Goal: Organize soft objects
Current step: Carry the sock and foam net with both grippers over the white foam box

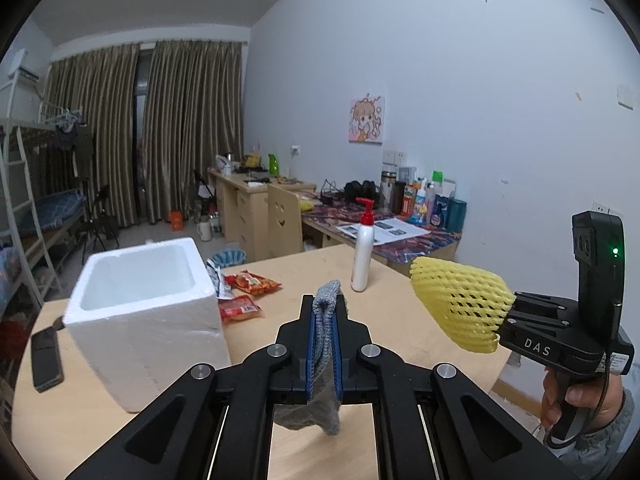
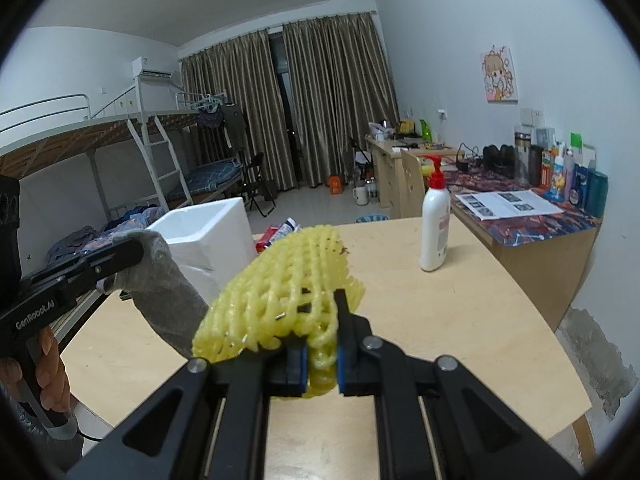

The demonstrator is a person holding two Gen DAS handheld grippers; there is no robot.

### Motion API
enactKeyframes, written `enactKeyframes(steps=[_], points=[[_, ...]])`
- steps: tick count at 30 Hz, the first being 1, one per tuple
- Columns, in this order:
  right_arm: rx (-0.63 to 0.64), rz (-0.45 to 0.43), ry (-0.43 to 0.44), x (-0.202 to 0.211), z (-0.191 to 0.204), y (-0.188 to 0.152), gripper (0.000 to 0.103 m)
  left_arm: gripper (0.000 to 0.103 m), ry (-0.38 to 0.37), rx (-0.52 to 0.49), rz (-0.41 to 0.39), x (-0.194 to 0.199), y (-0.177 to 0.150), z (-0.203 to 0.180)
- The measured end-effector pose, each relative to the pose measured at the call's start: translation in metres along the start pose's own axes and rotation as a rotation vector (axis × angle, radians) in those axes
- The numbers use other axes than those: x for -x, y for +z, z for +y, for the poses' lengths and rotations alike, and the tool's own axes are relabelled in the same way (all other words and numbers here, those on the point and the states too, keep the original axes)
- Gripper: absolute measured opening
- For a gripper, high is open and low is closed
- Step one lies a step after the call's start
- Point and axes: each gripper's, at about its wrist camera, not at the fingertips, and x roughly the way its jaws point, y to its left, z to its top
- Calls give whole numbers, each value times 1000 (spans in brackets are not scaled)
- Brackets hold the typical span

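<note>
Left gripper [image 1: 323, 312] clenched on grey sock [image 1: 325, 360]: cuff sticks up past the fingertips, the rest hangs below the jaws, clear of the table [image 1: 400, 320]. It is tilted slightly down, held above the table. White foam box [image 1: 144, 312] sits ahead-left of the jaws, open top up. Right gripper [image 2: 322, 336] clamped on yellow foam net [image 2: 280, 296], which bulges forward and left of the jaws, off the table. Both pistol grips are held by a hand each: right hand [image 1: 576, 400], left hand [image 2: 48, 376]. Lotion bottle [image 2: 435, 220] stands ahead-right of the right jaws.
</note>
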Motion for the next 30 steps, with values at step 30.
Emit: enactKeyframes(steps=[30], points=[[138,-37,195,-3,77,-2,13,7,382,-7,-97,93,-10,35]])
